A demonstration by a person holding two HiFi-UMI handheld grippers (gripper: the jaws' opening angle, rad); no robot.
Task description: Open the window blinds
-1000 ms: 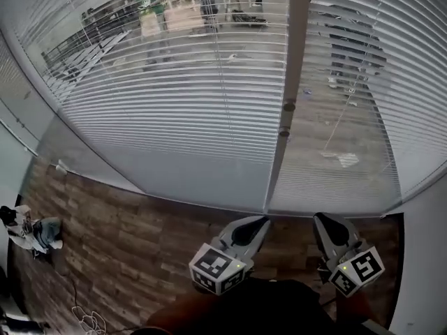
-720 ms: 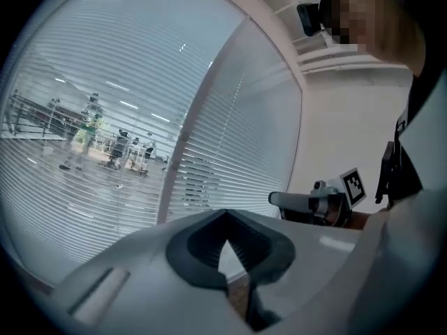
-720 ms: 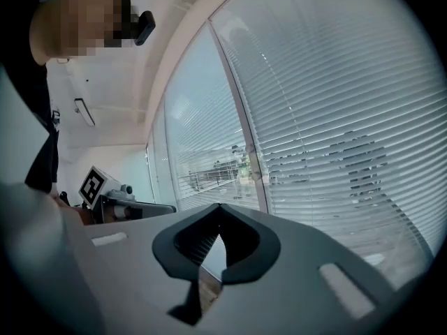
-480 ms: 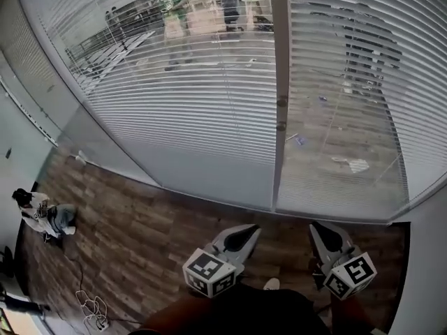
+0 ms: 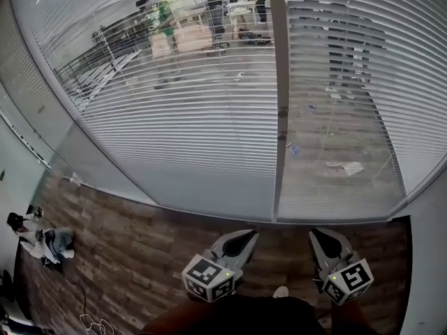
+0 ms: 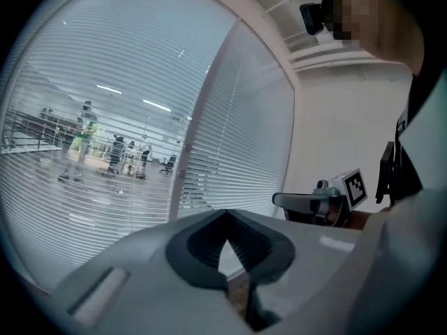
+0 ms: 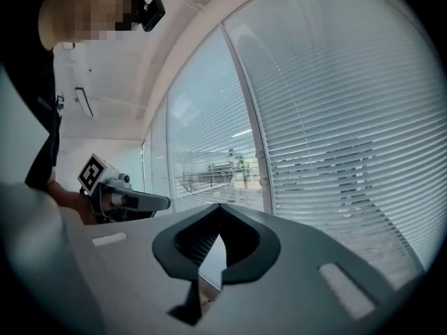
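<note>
White slatted window blinds hang over a tall glass wall, a wide left panel (image 5: pixel 188 124) and a right panel (image 5: pixel 349 103), split by a grey mullion (image 5: pixel 281 117). The slats are tilted partly shut, so a room with people shows faintly behind them. My left gripper (image 5: pixel 250 235) and right gripper (image 5: pixel 316 233) sit side by side low in the head view, pointing at the foot of the blinds and clear of them. Both are shut with nothing between the jaws. In its own view the left gripper (image 6: pixel 225 213) faces the blinds, and so does the right gripper (image 7: pixel 220 206).
A wood-pattern floor (image 5: pixel 126 236) runs up to the window. A bundle of belongings (image 5: pixel 45 243) and a loose cable (image 5: pixel 91 323) lie at the far left. A white wall (image 5: pixel 429 250) closes the right side. The person's shoe tip (image 5: pixel 281 292) shows between the grippers.
Both grippers have slid a little lower in the head view and the window's foot sits slightly farther from them. The view has swung somewhat. The jaws stay shut.
</note>
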